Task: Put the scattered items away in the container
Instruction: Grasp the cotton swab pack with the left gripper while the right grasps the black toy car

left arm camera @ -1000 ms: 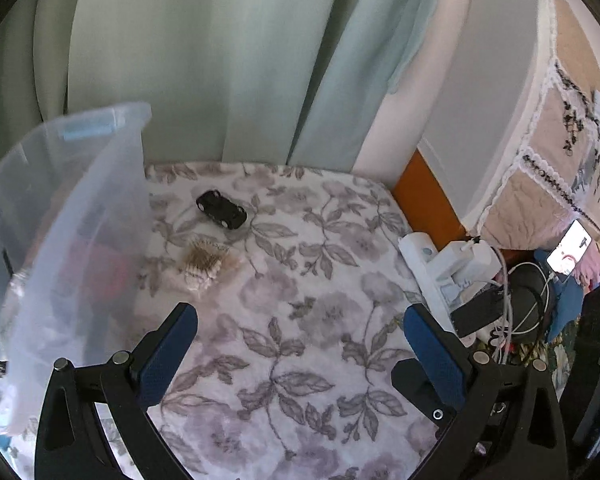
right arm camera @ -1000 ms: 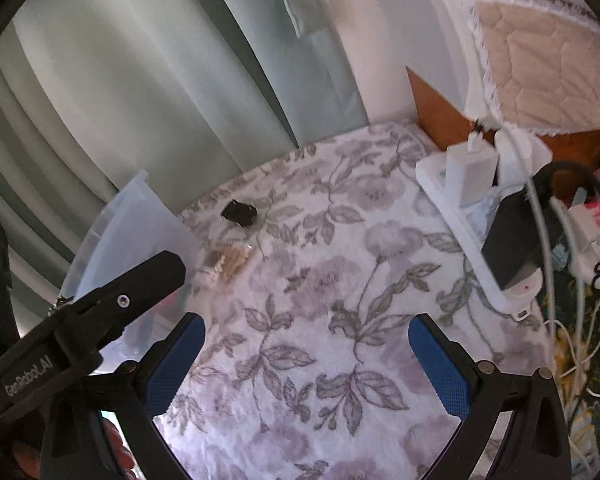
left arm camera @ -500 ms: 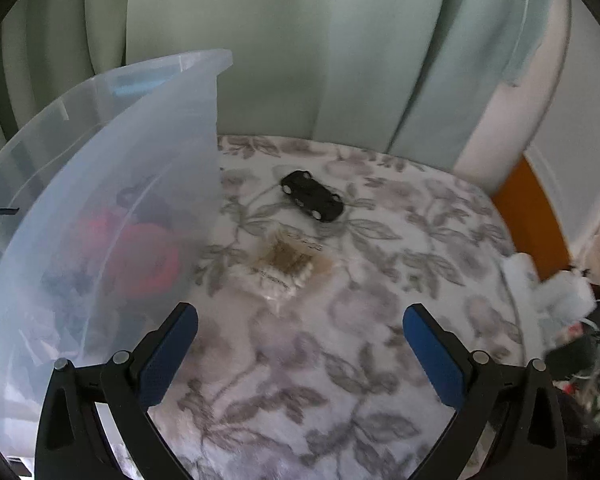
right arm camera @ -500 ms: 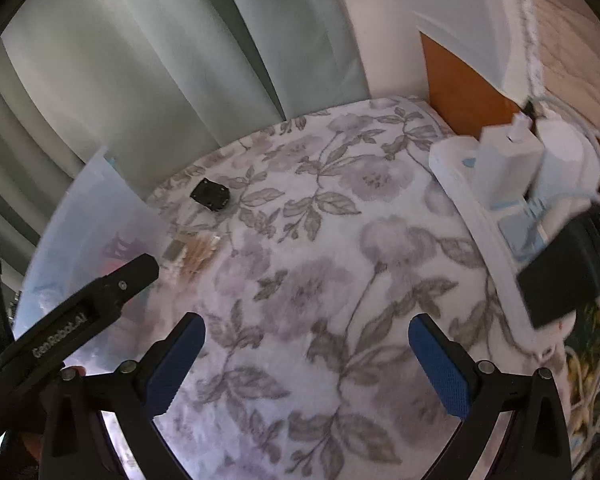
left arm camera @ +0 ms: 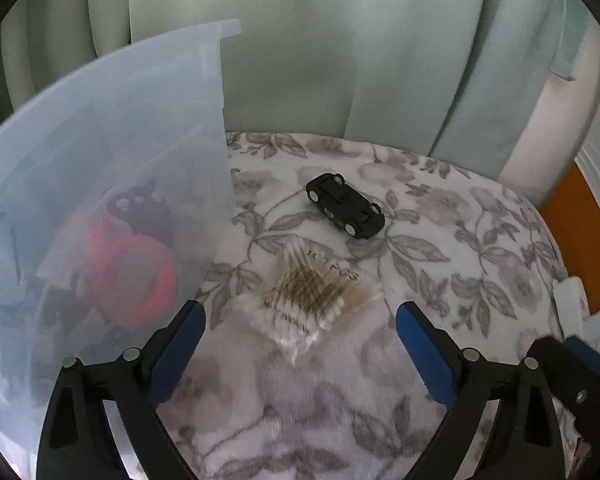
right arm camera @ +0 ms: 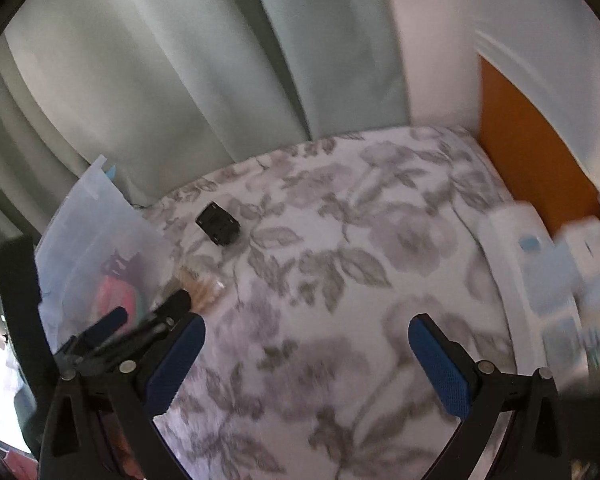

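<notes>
Tongs spread over the flowered cloth

Left gripper (left arm camera: 300, 344) stood wide apart, empty, poised above the bag of cotton swabs (left arm camera: 308, 292), which lay between its blue pads (left arm camera: 180, 344) on the floral cloth (left arm camera: 440, 248). Beyond the bag sat the black toy car (left arm camera: 344, 205), apart from it. The clear plastic container (left arm camera: 112, 184) rose just left of the swabs, a red item (left arm camera: 136, 276) inside. Right gripper (right arm camera: 306, 360) also gaped wide and empty over bare cloth, with a white power strip (right arm camera: 528, 264) off to its right

Floral blanket (left arm camera: 440, 240): toy car (left arm camera: 344, 205), swab packet (left arm camera: 312, 292), bin (left arm camera: 100, 160).
</notes>
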`<state>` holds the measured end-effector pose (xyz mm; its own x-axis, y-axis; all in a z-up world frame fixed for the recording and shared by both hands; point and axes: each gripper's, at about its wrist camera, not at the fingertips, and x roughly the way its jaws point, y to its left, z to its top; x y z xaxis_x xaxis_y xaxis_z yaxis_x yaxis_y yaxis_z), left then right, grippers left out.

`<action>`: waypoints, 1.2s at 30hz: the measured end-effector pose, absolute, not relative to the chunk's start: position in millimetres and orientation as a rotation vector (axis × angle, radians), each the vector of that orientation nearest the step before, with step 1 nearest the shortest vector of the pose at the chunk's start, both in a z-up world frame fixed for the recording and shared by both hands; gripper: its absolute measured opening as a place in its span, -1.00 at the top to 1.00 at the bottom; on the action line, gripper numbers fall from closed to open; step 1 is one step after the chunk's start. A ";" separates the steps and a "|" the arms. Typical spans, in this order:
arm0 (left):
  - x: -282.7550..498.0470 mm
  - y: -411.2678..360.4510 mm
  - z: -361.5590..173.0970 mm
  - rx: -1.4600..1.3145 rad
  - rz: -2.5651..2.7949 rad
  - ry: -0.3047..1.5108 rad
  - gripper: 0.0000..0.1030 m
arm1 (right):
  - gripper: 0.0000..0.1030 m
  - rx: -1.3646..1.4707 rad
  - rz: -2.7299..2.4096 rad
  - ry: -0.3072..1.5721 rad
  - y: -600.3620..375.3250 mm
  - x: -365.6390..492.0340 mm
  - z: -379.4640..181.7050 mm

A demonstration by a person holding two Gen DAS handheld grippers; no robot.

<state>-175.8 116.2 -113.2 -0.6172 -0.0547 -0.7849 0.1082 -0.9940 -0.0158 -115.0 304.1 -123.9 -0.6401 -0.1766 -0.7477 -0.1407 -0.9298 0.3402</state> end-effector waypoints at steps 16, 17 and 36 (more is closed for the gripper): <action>-208.3 113.8 -134.7 1.333 -2.720 0.129 -0.63 | -0.85 1.238 -2.588 -0.461 273.3 -207.1 -142.0; -209.5 113.4 -135.0 1.331 -2.723 0.139 -0.62 | -0.84 1.239 -2.582 -0.453 271.3 -210.9 -143.9; -223.9 110.6 -136.6 1.320 -2.783 0.232 -0.15 | -0.43 1.300 -2.435 -0.231 224.0 -281.1 -176.4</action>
<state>-223.9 110.6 -136.6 -0.6334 0.0169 -0.7736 0.1116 -0.9873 -0.1129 -281.1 224.0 -176.4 -0.5060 -0.3947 -0.7669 0.2435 -0.9183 0.3120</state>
